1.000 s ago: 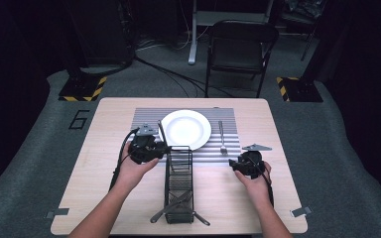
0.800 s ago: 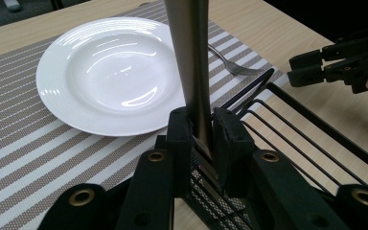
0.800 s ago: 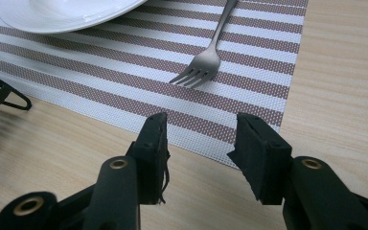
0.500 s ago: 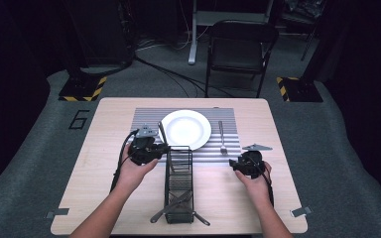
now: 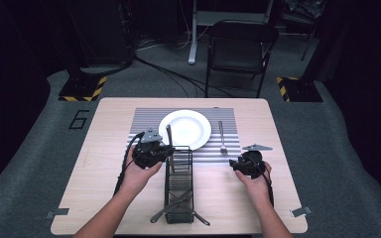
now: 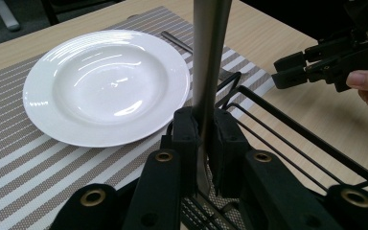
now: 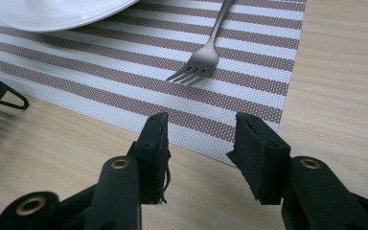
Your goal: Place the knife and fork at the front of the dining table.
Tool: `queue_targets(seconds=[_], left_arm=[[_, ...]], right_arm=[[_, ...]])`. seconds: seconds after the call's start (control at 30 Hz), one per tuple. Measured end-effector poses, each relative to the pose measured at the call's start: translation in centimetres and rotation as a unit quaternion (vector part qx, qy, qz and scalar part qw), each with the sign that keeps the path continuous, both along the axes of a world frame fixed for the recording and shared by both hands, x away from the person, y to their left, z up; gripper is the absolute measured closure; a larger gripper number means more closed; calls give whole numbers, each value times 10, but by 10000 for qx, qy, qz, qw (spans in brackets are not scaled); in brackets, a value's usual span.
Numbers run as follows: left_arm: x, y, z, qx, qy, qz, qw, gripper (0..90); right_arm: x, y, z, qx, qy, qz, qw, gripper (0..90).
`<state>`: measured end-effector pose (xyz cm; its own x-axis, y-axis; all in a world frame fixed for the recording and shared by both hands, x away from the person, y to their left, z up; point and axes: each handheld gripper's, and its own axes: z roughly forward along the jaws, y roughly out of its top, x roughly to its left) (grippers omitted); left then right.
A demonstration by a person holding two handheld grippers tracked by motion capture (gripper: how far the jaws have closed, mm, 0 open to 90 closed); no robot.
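The metal handle [image 6: 210, 57] runs off the top edge, so its end is hidden. The plate [image 7: 52, 12] is cut off at the top. The fork [image 7: 202, 57] handle is too.

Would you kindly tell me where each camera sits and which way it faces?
High view: above the person's side, looking forward and down at the wooden table; both forearms show.
Left gripper view: on the left gripper, facing the round white plate; its fingers clamp a steel utensil handle.
Right gripper view: on the right gripper, facing the grey metal fork.
All three share the plate.
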<state>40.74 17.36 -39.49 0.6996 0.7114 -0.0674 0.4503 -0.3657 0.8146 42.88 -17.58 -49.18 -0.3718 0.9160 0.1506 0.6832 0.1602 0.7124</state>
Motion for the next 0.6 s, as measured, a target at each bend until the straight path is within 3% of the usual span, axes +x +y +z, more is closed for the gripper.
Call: queue_targets(seconds=[0.03, 0.37, 0.6], left_arm=[[0, -2, -1, -57, -23, 14, 10000, 817], [1, -7, 1, 82, -110, -63, 9999, 821], [-1, -5, 10, 23, -140, -88, 9999, 822]], right_arm=[[0, 0, 0, 21, 8, -3, 10000, 555], [1, -2, -1, 24, 4, -8, 10000, 558], [1, -3, -2, 53, 36, -40, 10000, 558]])
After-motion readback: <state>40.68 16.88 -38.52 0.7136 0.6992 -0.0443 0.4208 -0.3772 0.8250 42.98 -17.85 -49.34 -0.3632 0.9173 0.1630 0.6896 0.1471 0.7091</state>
